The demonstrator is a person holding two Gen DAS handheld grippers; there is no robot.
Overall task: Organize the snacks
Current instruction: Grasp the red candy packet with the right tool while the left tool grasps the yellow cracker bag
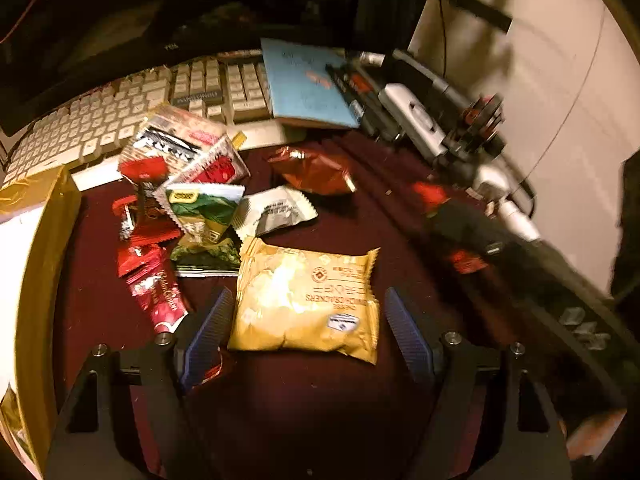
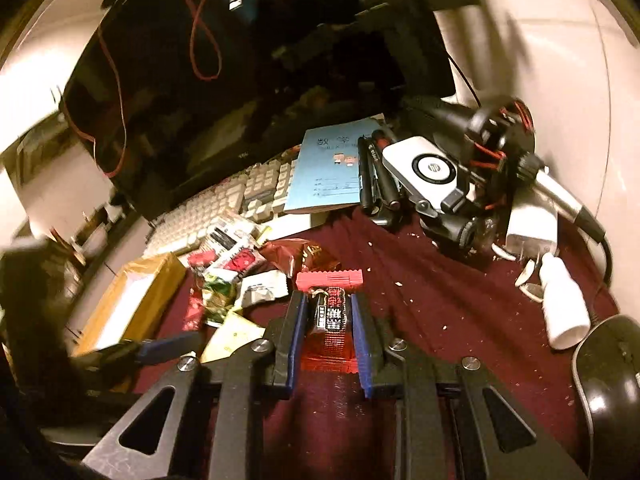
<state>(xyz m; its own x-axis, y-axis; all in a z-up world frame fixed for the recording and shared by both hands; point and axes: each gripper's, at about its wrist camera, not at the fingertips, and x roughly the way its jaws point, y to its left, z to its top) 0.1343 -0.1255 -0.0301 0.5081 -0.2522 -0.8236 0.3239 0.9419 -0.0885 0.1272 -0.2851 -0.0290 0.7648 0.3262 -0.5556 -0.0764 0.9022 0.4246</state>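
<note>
In the left wrist view my left gripper (image 1: 308, 312) is open, its blue fingers on either side of a yellow cracker packet (image 1: 308, 300) lying on the maroon cloth (image 1: 320, 400). Beyond it lies a pile of snack packets: a green one (image 1: 204, 208), a white one (image 1: 276, 210), a dark red one (image 1: 312, 170) and several red ones (image 1: 148, 272). In the right wrist view my right gripper (image 2: 326, 300) is shut on a red and black snack packet (image 2: 330, 316), held above the cloth (image 2: 440, 320). The pile (image 2: 240, 276) and the left gripper's finger (image 2: 168, 346) show at its left.
A gold cardboard box (image 1: 36, 264) stands at the left, also seen in the right wrist view (image 2: 132, 300). A keyboard (image 1: 132, 112), a blue notebook (image 1: 308, 84), pens and camera gear (image 2: 452, 176) lie behind. A white bottle (image 2: 564, 300) and a black mouse (image 2: 608, 380) lie right.
</note>
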